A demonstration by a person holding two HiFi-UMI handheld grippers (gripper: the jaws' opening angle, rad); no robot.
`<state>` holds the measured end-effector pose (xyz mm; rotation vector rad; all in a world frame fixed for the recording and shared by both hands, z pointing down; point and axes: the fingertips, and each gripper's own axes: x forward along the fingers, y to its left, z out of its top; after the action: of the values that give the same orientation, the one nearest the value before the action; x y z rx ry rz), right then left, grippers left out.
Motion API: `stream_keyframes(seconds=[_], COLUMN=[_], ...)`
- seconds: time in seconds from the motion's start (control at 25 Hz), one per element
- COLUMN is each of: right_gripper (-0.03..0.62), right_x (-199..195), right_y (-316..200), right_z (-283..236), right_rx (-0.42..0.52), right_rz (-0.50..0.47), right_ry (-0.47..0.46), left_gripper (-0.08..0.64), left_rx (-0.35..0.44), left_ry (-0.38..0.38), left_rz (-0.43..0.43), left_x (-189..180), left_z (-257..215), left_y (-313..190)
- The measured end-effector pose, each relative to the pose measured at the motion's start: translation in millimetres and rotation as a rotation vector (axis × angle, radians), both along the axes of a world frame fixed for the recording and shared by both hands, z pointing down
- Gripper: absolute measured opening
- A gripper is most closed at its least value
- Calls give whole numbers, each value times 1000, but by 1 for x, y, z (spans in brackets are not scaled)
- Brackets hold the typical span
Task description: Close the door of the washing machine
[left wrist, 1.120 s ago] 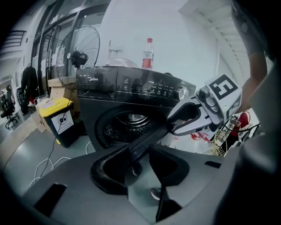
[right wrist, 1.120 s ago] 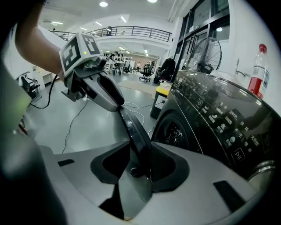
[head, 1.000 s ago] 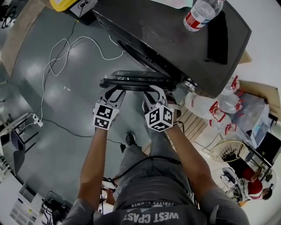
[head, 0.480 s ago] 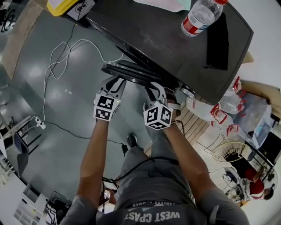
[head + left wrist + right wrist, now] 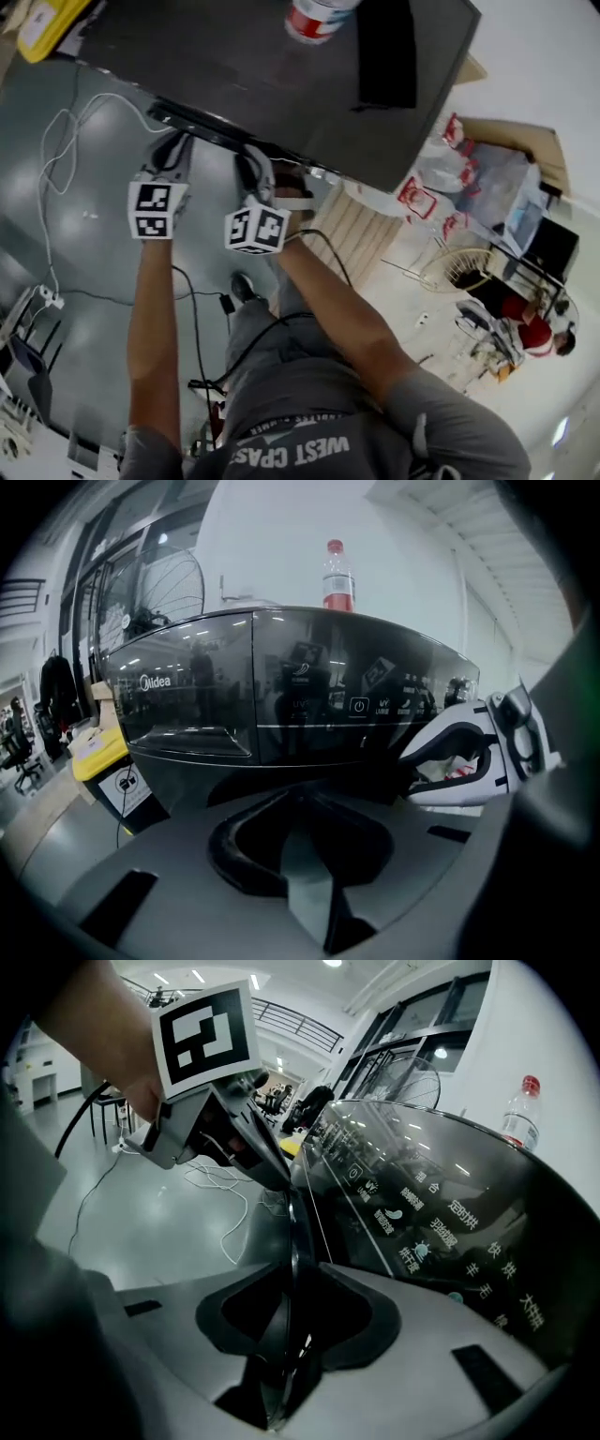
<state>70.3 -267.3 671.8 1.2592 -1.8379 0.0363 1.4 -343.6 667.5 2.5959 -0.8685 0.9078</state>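
Closure looks nearly complete, as we judge it. In the head view the door [image 5: 202, 125] shows as a thin dark rim lying close against the front of the washing machine [image 5: 281, 103], at about 11 o'clock from the picture's centre. The right hand-held gripper [image 5: 253, 169] has its jaws clamped on that rim: its own view shows the door's edge running straight between them, with the lit control panel at 2 o'clock. The left hand-held gripper [image 5: 172, 150] has its jaws drawn together with nothing between them, and its tips seem to rest against the door's outer face, beside the right one. What is left, we think, is the last press until the latch catches. No view shows whether it has caught, and a narrow gap may remain.

The machine's glossy black top serves as the worktop [image 5: 216, 56]. A water bottle [image 5: 314, 14] with a red label stands on it at 12 o'clock, near a flat black item [image 5: 386, 52]. The floor [image 5: 94, 272] is smooth grey-green, with white cables [image 5: 56, 117] looping at 9 o'clock and a yellow box [image 5: 42, 23] at 10 o'clock. Clear bags with red print [image 5: 436, 173] lie at 3 o'clock. The room is a large, bright hall with glass fronts.
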Motion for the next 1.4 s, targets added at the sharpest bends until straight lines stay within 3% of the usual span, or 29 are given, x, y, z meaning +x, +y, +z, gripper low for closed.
stream_keyframes(seconds=[0.52, 0.92, 1.16, 1.4], right_gripper=[149, 120, 117, 113], right_x=[12, 18, 21, 15], right_y=[-5, 0, 2, 15], right_z=[-9, -7, -38, -87], right_rx=[-4, -108, -98, -65], right_rz=[50, 34, 29, 35], right_ry=[4, -15, -37, -104], left_gripper=[54, 57, 57, 57], left_rx=[62, -16, 6, 74], left_ry=[-21, -9, 13, 77], left_rz=[-68, -66, -78, -95], left_x=[14, 17, -2, -27], left_z=[-16, -14, -51, -119], left_y=[-5, 6, 16, 28])
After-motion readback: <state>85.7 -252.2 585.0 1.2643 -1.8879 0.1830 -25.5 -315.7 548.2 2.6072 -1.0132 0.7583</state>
